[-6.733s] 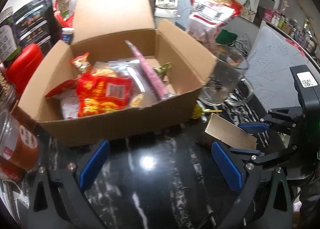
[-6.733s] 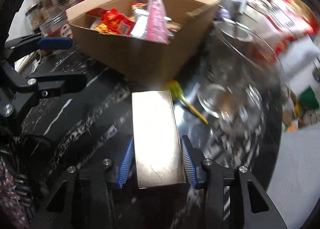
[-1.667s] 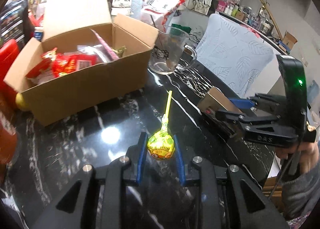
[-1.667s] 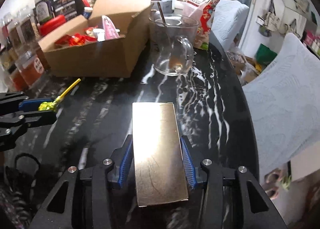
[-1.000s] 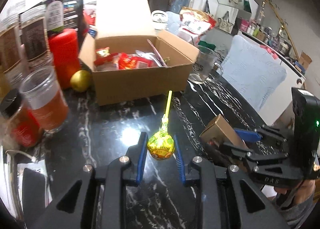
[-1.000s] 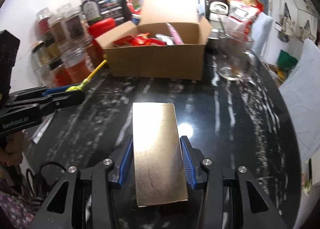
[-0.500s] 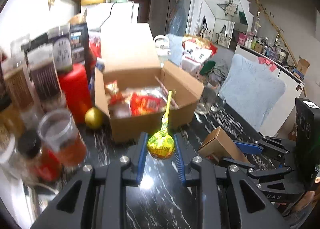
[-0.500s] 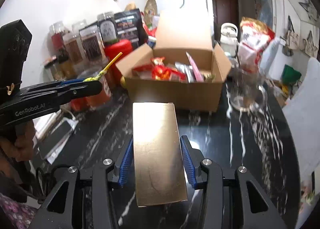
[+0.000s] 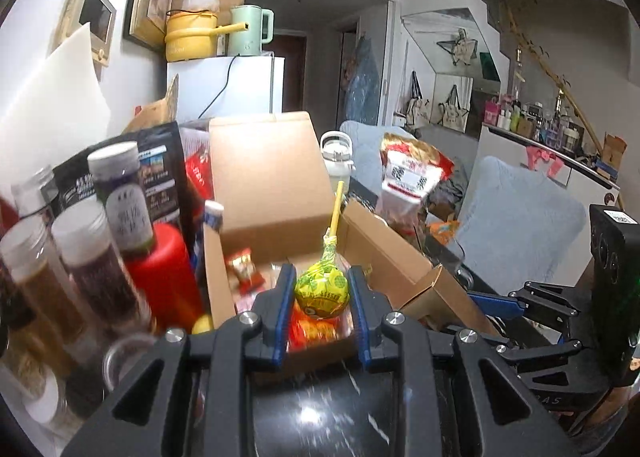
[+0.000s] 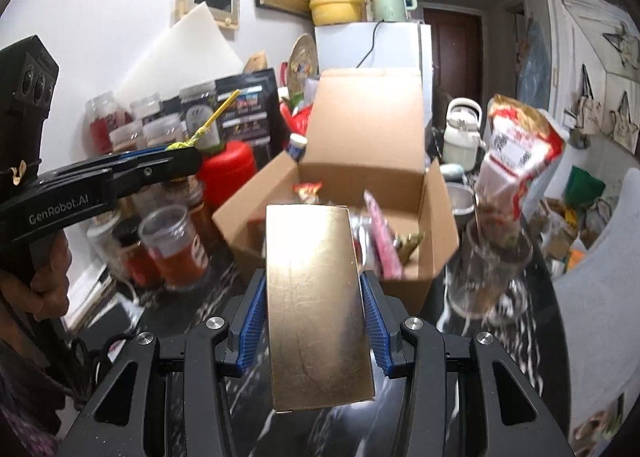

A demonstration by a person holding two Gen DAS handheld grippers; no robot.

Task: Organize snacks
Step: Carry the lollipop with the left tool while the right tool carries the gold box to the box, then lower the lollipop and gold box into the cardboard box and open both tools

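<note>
My left gripper (image 9: 321,293) is shut on a yellow-green wrapped lollipop (image 9: 322,290) whose yellow stick points up and away. It hangs in front of an open cardboard box (image 9: 384,253) that holds several red snack packets. In the right wrist view my right gripper (image 10: 316,313) is shut on a flat gold box (image 10: 318,305), held above the black marble table just before the same cardboard box (image 10: 436,225). The left gripper (image 10: 176,159) with the lollipop (image 10: 200,133) shows at the left of that view, a hand below it.
Tall jars (image 9: 80,257), a red canister (image 9: 168,273) and a tumbler of red liquid (image 10: 176,241) crowd the table to the left of the box. A glass mug (image 10: 492,277) and a red-and-white snack bag (image 10: 516,153) stand to its right. A pale cushioned chair (image 9: 516,229) is further right.
Both grippers have risen and tilted up, keeping their loads. The cardboard box now sits lower and closer in both views, and more of the room behind it shows.
</note>
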